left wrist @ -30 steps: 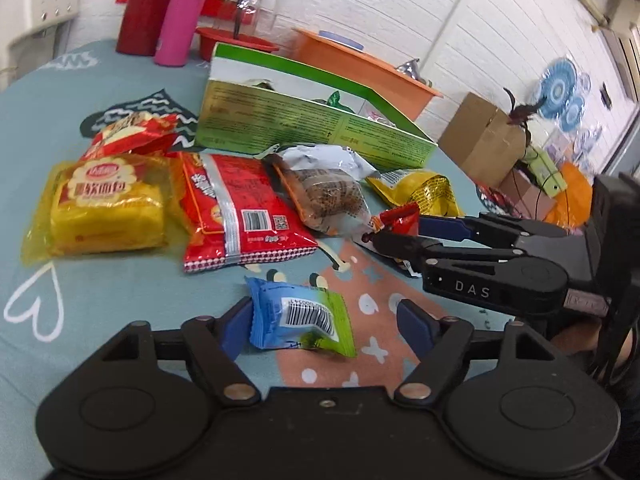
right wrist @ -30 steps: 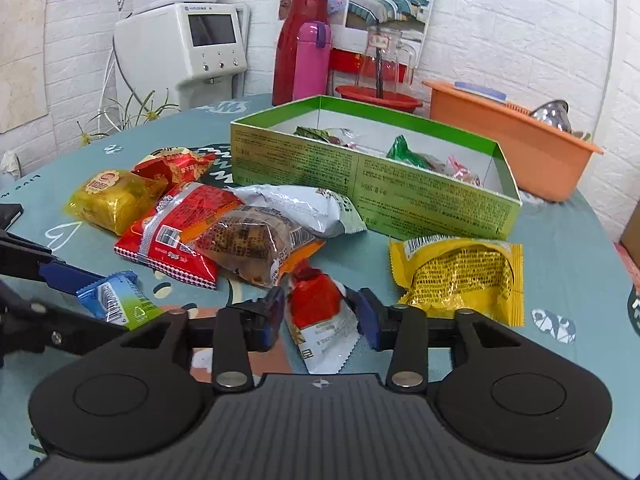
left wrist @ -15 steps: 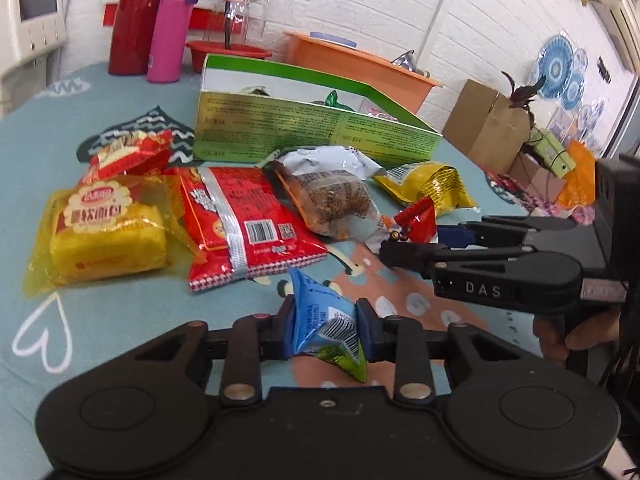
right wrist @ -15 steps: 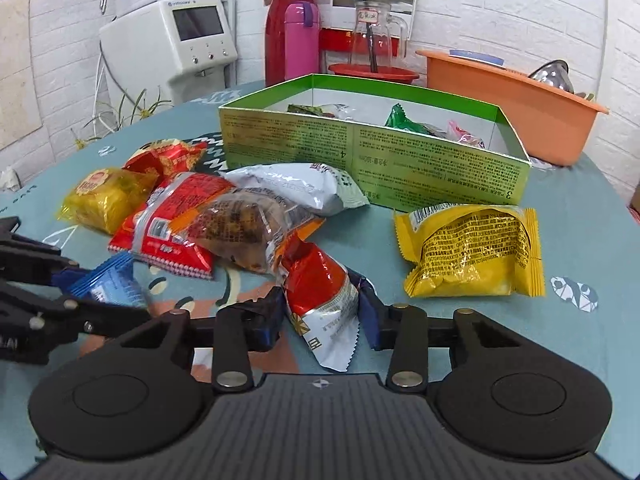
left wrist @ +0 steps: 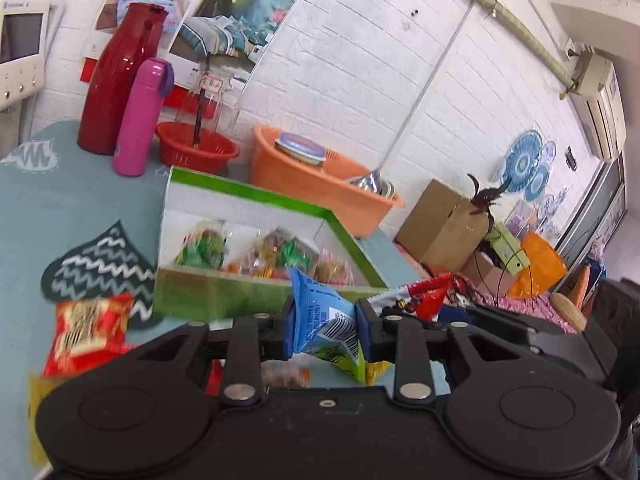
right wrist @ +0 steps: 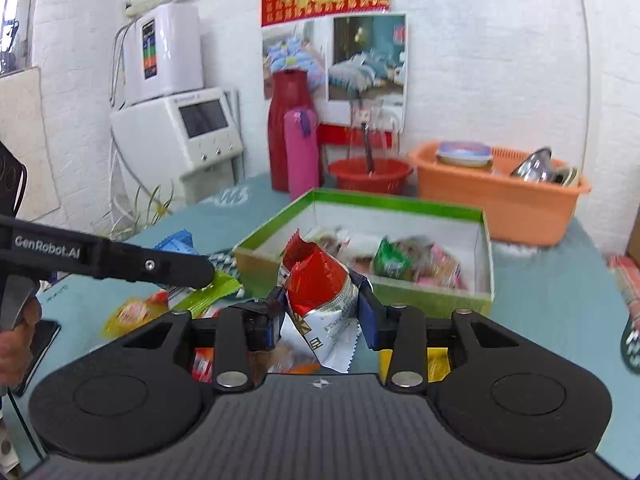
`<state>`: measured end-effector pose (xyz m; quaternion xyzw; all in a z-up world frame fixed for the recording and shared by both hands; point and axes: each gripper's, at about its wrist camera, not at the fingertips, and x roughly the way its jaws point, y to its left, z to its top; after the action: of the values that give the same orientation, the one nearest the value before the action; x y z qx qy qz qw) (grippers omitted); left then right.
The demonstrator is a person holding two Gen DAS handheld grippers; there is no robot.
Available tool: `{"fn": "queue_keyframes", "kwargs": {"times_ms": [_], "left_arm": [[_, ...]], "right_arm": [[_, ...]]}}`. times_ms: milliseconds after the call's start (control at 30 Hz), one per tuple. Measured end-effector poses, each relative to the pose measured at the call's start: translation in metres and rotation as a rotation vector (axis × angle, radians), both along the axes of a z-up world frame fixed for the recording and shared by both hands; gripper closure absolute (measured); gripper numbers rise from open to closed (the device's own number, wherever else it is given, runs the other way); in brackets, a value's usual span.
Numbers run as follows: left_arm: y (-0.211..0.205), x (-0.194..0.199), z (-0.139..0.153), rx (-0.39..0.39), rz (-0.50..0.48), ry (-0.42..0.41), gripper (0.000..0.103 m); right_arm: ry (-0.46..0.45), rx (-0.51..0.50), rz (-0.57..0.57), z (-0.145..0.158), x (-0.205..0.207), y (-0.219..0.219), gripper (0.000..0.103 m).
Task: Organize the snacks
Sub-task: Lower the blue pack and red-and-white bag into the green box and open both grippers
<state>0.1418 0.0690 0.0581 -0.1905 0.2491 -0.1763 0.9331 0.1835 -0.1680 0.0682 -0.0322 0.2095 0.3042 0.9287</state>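
Observation:
My left gripper (left wrist: 324, 326) is shut on a blue and green snack packet (left wrist: 320, 316), held in the air in front of the green cardboard box (left wrist: 224, 296). My right gripper (right wrist: 320, 316) is shut on a red and silver snack packet (right wrist: 320, 284), also lifted, facing the same box (right wrist: 432, 296). Several wrapped snacks lie inside the box. In the right wrist view the left gripper's black arm (right wrist: 108, 256) reaches in from the left with its blue packet (right wrist: 176, 242). A red packet (left wrist: 88, 328) and a yellow packet (right wrist: 128, 314) lie on the teal tablecloth (left wrist: 80, 208).
Behind the box stand a red thermos (left wrist: 120, 76), a pink bottle (left wrist: 140, 116), a red basin (left wrist: 196, 152) and an orange tub (right wrist: 496, 192) with dishes. A white machine (right wrist: 180, 132) stands at the back left. A hand (right wrist: 16, 332) grips the left tool.
Both grippers closed on their packets and lifted them off the table. Both views now look higher, over the box's rim and into it.

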Motion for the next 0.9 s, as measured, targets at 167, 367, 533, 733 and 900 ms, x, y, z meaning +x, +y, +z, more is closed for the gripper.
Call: {"fn": "queue_keyframes", "kwargs": {"times_ms": [167,367,533,733,900], "left_arm": [[0.006,0.046,0.006,-0.011,0.049,-0.01,0.032],[0.014,0.096,-0.003,-0.012,0.091,0.032,0.032],[0.016,0.128,-0.013,-0.014,0.098,0.058,0.031],[0.011,0.149,-0.031,0.02,0.102,0.092,0.0],[0.007,0.139,-0.043,0.076,0.134,0.076,0.0]], "right_arm": [[-0.037,0.011,-0.064,0.008,0.033,0.003,0.035],[-0.026,0.013,-0.143,-0.002,0.079,0.004,0.035],[-0.006,0.023,-0.17,-0.014,0.107,0.01,0.035],[-0.012,0.003,-0.162,-0.035,0.124,0.021,0.024],[-0.054,-0.14,-0.156,-0.056,0.12,0.029,0.0]]}}
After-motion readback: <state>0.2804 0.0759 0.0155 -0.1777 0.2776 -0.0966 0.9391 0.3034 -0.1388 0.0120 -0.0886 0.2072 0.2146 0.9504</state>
